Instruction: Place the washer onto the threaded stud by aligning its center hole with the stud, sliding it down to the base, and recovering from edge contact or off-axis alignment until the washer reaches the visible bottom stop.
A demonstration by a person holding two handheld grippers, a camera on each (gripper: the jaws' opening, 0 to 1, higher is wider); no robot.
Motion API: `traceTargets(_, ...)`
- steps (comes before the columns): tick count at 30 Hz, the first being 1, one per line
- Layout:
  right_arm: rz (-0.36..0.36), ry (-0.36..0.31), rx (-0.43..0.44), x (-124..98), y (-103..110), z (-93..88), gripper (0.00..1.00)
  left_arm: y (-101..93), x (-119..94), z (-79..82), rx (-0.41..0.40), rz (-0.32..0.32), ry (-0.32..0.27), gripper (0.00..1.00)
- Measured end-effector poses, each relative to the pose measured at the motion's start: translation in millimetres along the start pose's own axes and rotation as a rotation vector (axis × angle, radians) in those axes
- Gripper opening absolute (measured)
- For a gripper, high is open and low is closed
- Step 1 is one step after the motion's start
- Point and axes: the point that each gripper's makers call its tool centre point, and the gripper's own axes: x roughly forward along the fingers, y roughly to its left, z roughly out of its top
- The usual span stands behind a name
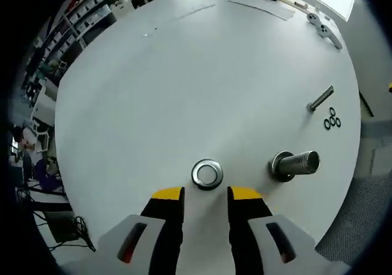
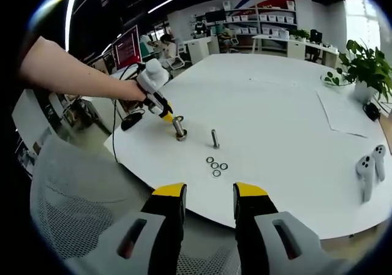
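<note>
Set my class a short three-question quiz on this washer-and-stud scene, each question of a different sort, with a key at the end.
1. True or false: the large washer is already threaded onto the big stud.
2. Multiple choice: in the left gripper view, the large washer lies A) just ahead of the left gripper, flat on the white table; B) clamped in the gripper; C) beside the small bolt.
3. Fill in: the number of small rings grouped near the small bolt is ____.

Key
1. False: it lies on the table, apart from the stud.
2. A
3. Four, counted in the right gripper view, where the right gripper stands open and empty.
</note>
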Motion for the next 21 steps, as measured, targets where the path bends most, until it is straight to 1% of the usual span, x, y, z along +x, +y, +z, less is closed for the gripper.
traceTargets(1,0.000,0.001,-0.001,0,0,-0.1,0.33,-1.6,3,-0.9,-0.005,-0.013,0.011,0.26)
traceTargets(3,-0.001,0.001,0.000,0,0,-0.1,0.33,-2.2,6,-1.2,0.012,-0.010,0.020,0.26)
traceTargets(7,-0.004,0.002,0.003,0,-1,-0.5,0.33,-2.4,11,0.2,-0.006,-0.018,0.023,0.27)
traceTargets(11,-0.006,0.000,0.004,0,-1,-0.3,0.33,0.0,15,3.1,0.003,-0.011,0.024,0.27)
traceTargets(13,-0.007,0.000,0.006,0,-2,-0.5,0.33,2.1,17,3.9,-0.011,-0.013,0.025,0.27)
traceTargets(14,-0.007,0.001,0.006,0,-2,-0.6,0.33,0.7,18,3.6,-0.037,-0.027,0.027,0.27)
traceTargets(17,-0.007,0.002,0.004,0,-1,-0.7,0.33,-2.7,20,2.9,-0.061,-0.047,0.028,0.26)
traceTargets(18,-0.007,0.004,0.004,0,-1,-0.8,0.33,-1.4,21,4.6,-0.061,-0.038,0.021,0.26)
traceTargets(21,-0.007,0.005,0.003,0,-1,-0.9,0.33,-0.4,22,7.2,-0.063,-0.039,0.015,0.26)
